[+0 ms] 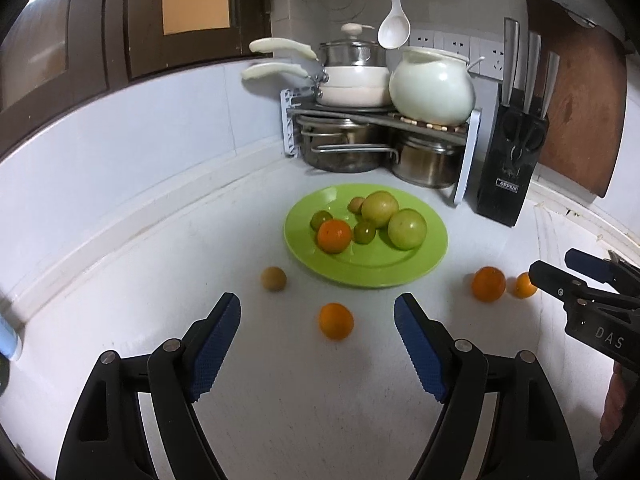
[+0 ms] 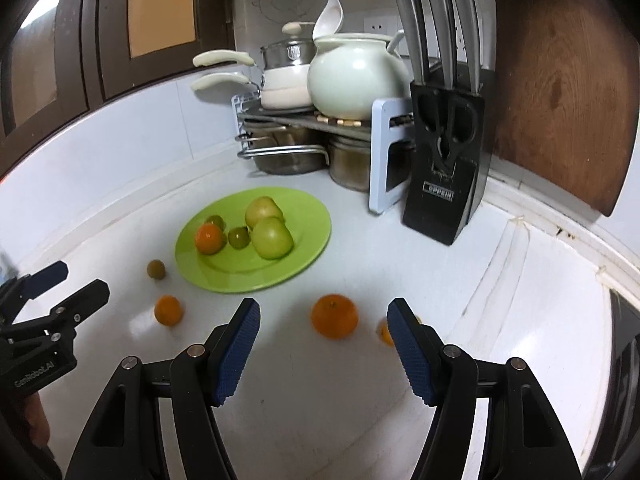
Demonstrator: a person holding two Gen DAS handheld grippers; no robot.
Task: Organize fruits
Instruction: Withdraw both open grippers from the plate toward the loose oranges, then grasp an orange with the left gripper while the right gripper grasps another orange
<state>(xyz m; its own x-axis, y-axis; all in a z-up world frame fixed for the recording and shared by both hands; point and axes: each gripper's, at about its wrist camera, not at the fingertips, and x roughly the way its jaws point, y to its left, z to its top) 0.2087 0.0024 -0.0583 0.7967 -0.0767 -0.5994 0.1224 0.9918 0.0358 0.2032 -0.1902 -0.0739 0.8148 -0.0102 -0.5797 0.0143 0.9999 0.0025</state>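
Note:
A green plate holds one orange, two large green fruits and a few small ones. Loose on the white counter lie an orange, a brownish small fruit, a bigger orange and a small orange, half hidden behind a finger. My left gripper is open, the near orange lying between its fingers untouched. My right gripper is open just short of the bigger orange.
Behind the plate stands a rack with pots and a white jar. A black knife block and a brown cutting board stand at the right against the wall. The counter ends in a raised rim on the left.

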